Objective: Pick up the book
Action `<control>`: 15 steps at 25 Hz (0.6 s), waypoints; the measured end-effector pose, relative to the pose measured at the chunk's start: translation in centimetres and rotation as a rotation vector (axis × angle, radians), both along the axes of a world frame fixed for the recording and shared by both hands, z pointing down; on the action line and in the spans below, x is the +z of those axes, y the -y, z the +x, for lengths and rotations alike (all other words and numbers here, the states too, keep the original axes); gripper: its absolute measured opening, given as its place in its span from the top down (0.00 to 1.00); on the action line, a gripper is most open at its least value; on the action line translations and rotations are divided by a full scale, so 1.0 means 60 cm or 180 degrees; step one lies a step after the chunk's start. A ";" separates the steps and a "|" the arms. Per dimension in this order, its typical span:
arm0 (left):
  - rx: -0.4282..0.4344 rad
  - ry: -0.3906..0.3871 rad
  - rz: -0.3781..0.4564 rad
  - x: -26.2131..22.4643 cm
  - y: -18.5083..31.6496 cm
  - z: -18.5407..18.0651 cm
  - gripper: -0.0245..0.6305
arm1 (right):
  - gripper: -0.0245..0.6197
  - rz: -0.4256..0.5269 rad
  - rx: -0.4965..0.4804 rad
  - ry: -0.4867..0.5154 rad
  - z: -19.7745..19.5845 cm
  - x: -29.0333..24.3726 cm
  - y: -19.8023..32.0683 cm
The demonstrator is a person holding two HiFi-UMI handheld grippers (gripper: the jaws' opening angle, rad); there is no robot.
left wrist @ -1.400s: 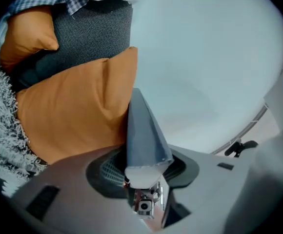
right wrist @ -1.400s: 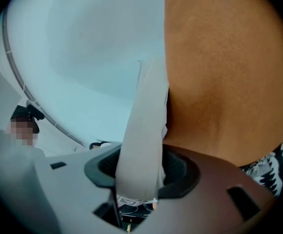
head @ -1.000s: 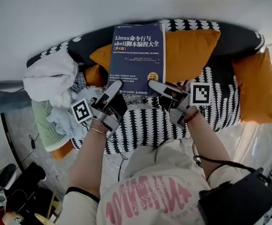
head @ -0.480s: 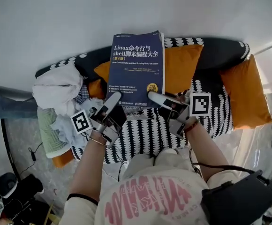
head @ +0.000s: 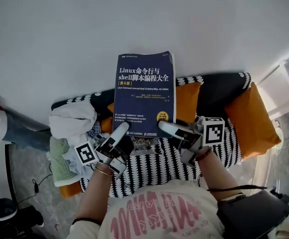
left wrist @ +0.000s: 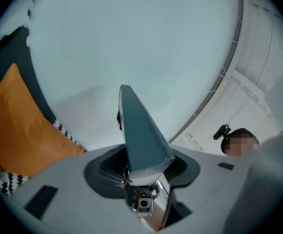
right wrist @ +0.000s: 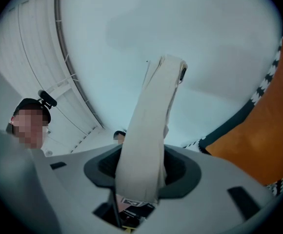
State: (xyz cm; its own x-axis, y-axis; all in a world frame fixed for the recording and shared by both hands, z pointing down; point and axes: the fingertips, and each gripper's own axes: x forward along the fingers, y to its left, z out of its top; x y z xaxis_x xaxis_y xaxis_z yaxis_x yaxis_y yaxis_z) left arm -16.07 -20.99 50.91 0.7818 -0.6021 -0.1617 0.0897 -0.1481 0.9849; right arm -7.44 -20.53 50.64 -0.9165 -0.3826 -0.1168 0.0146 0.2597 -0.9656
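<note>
1. The book, a dark blue Linux shell-scripting manual, is held upright in mid-air. Its front cover is turned to the head camera, above the sofa with its black-and-white patterned cover.
2. The lower left corner of the book is taken by the left gripper. In the left gripper view the book is seen edge-on, blue and tapering upward, seated between the jaws. Those jaws are easing open at this instant, though the book is clamped between them.
3. The lower right corner is gripped by the right gripper. In the right gripper view the pale page edge is seen wedged between the jaws, which are closed on it at a middling width.
4. One orange cushion is partly covered by the book, and a second orange cushion is propped at the sofa's right end.
5. A heap of white and pale green laundry is piled at the sofa's left end.
6. A plain white wall is seen behind everything.
</note>
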 end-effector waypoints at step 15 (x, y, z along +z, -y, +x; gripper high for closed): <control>0.0082 -0.0022 0.0696 0.029 0.003 0.001 0.65 | 0.64 0.0350 -0.0032 -0.0063 0.006 0.027 0.009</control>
State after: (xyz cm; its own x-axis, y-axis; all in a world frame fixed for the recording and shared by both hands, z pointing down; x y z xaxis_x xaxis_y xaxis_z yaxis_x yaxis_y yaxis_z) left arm -16.02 -21.19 52.67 0.7949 -0.5319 -0.2918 0.1029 -0.3557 0.9289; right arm -7.05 -21.06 52.23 -0.9228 -0.3591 -0.1395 -0.0009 0.3642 -0.9313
